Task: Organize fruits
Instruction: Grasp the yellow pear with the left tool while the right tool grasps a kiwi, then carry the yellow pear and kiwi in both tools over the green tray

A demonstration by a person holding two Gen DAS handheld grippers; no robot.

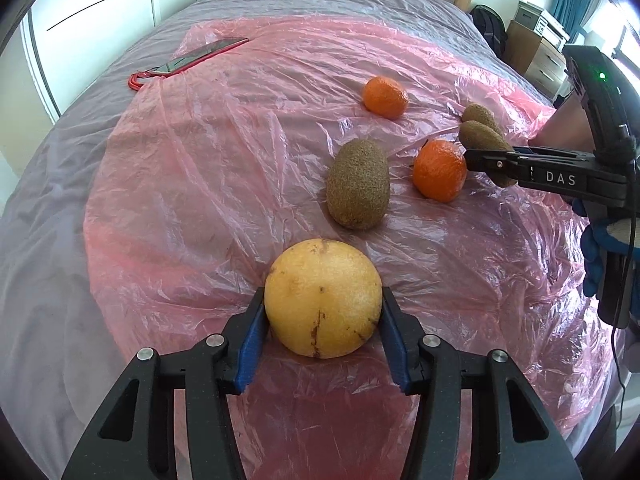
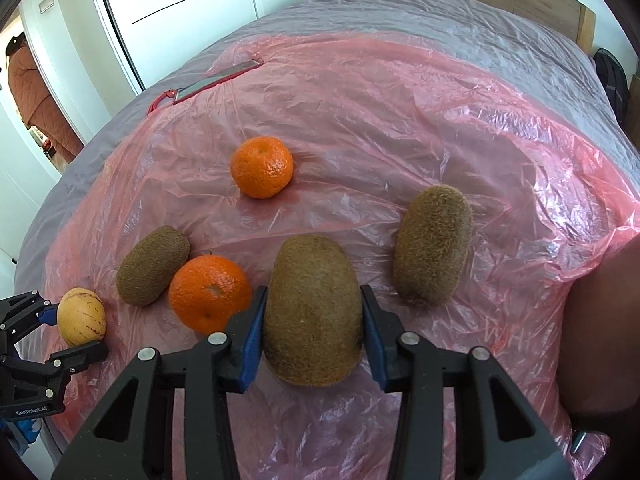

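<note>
Pink plastic sheet [image 1: 200, 160] carried the fruit; left tool [image 1: 323, 314] pinched a yellow fruit [image 1: 323, 298], right tool [image 2: 313, 320] a kiwi [image 2: 313, 312] beside it.

3 kiwis [image 2: 314, 312], 2 tangerines [image 2: 262, 167], 1 yellow melon [image 1: 323, 298].

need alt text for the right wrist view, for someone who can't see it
The right tool is shut on a brown kiwi over a pink plastic sheet spread on a bed. Around it lie two more kiwis, two oranges, and at far left the left tool gripping a yellow fruit.
</note>
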